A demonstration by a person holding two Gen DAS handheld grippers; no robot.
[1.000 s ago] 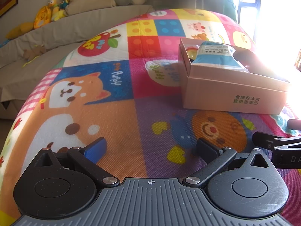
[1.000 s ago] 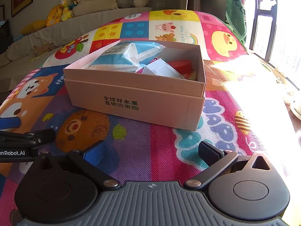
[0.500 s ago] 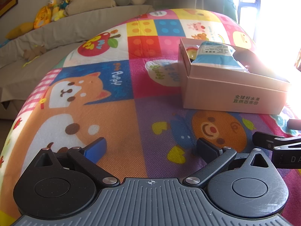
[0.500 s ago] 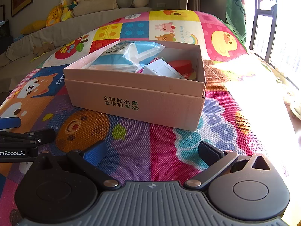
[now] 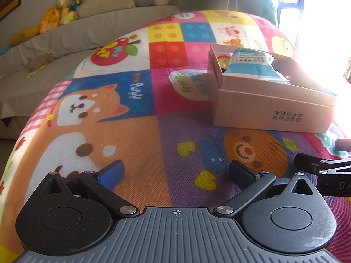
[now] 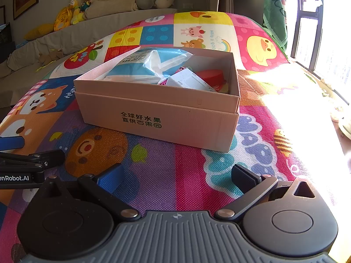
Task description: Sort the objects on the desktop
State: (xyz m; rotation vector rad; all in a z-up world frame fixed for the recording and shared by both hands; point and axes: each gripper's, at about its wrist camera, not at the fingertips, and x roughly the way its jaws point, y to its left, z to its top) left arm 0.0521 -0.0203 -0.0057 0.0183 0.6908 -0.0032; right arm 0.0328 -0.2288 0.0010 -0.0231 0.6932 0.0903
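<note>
A pink cardboard box (image 6: 158, 118) with green print stands on the colourful play mat (image 6: 175, 175). It holds a blue and white plastic pack (image 6: 144, 68), a white block (image 6: 186, 82) and a red object (image 6: 210, 75). The box also shows in the left wrist view (image 5: 274, 114) at the right, with the pack (image 5: 250, 65) inside. My left gripper (image 5: 176, 173) is open and empty, low over the mat, left of the box. My right gripper (image 6: 177, 177) is open and empty, in front of the box.
A beige sofa (image 5: 65, 41) with plush toys (image 5: 59, 13) and cushions runs along the back. A bright window (image 6: 318, 32) lies to the right, with glare on the mat's right side. The left gripper shows at the left edge of the right wrist view (image 6: 22, 164).
</note>
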